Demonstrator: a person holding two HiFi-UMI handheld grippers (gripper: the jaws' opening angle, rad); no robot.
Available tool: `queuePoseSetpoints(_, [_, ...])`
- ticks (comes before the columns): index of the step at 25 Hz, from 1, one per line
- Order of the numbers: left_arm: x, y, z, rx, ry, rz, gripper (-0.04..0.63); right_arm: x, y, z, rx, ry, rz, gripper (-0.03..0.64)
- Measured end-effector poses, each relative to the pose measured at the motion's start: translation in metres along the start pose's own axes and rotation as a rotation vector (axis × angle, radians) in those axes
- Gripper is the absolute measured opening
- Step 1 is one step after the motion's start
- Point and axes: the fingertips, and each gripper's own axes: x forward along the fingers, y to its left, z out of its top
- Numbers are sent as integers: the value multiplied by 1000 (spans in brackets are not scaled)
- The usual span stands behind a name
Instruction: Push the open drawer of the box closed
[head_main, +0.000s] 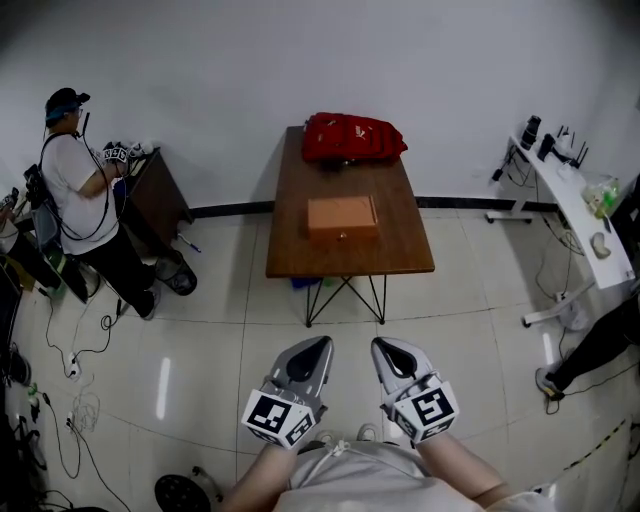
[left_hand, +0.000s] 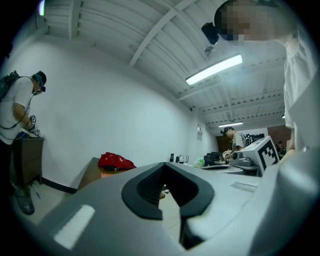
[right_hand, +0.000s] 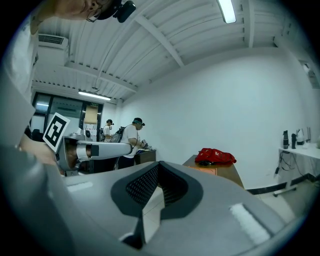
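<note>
Far off to the left of the left jaws, a person (head_main: 85, 190) in a white top stands at a dark cabinet (head_main: 155, 195), with cables (head_main: 70, 350) on the floor nearby. None of it is in the path. The left gripper (head_main: 318, 343) sits low by the body, jaws pressed together with nothing between them, tip aimed forward.

Well ahead of both pairs of jaws stands a brown table (head_main: 400, 250), with the wooden box (head_main: 342, 215) near its front edge. The drawer (head_main: 343, 235) is on the face toward the jaws and has a small knob. It is too small here to tell how far out it stands. Beyond the box, at the table's far end, lies a red bag (head_main: 352, 137), apart from the box.

The right gripper (head_main: 383, 343) is just beside the left, its jaws also closed together and empty. Far to the right of the right jaws there is a white desk (head_main: 575, 205) with gear, and someone's dark leg (head_main: 600, 345) at the edge.

The step looks like the approach: nothing is touched and the push is not begun. Only bare floor lies between jaws and table, so nothing blocks.

To do it well:
- Walk up with the jaws closed.
- Set a tip flat on the drawer front near the knob.
- Push straight along the drawer's travel.
- Brace the box with the other gripper, since it is probably light and may slide toward the bag.
</note>
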Motion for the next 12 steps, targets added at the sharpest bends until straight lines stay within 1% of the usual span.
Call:
queuePoseSetpoints(5, [3, 0, -4, 8, 13, -4, 6, -4, -4, -1, -16, 1, -4, 8])
queuePoseSetpoints(8, [6, 1, -6, 1, 13, -5, 6, -3, -6, 0, 0, -4, 12, 8])
queuePoseSetpoints(12, [7, 2, -9, -8, 18, -12, 6, 1, -6, 2, -22, -1, 9, 8])
